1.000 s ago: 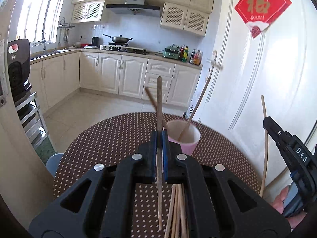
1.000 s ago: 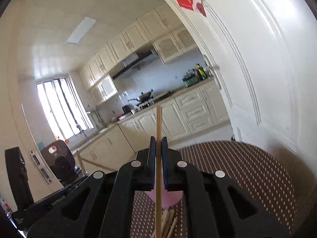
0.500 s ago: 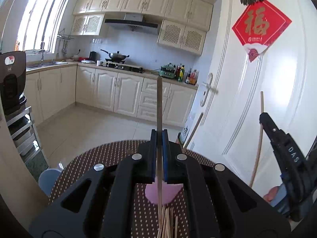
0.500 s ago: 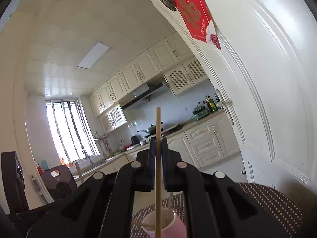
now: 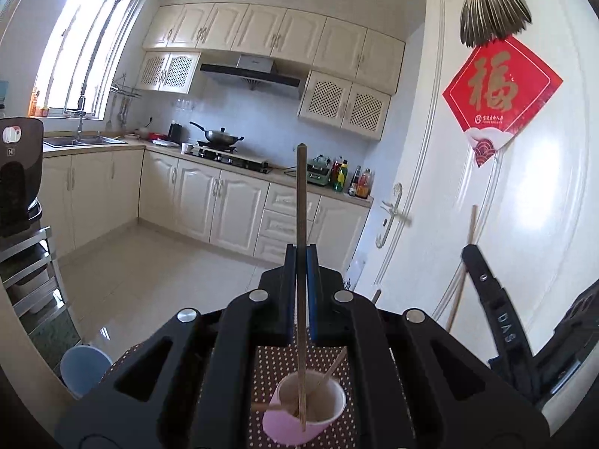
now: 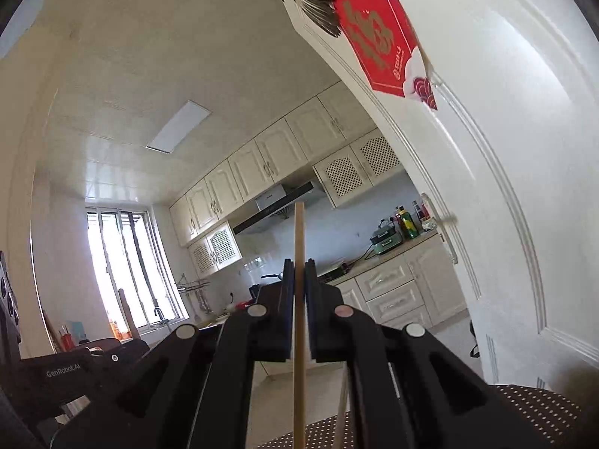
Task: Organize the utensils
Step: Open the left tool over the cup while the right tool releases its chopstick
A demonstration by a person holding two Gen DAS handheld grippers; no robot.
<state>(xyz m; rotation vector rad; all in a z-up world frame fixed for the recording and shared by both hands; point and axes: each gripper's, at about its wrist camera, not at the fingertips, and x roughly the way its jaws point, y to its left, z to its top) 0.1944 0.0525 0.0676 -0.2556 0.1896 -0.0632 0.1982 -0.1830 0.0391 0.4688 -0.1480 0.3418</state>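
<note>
Left wrist view: both hand-held grippers (image 5: 301, 258) (image 6: 298, 273) clamp upright chopsticks (image 5: 301, 202) (image 6: 299, 299).

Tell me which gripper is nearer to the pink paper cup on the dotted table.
Left. The left gripper hangs directly above the pink paper cup, its chopstick reaching into it. The right gripper points upward, and the cup is not in its view.

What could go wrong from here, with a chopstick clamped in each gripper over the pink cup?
1. The left gripper holds its dark chopstick above the pink cup, where two sticks already lean across the opening; it may catch on them or tip the light cup.
2. The right gripper tilts upward with its pale chopstick; the cup is out of its view, so aiming is blind.
</note>
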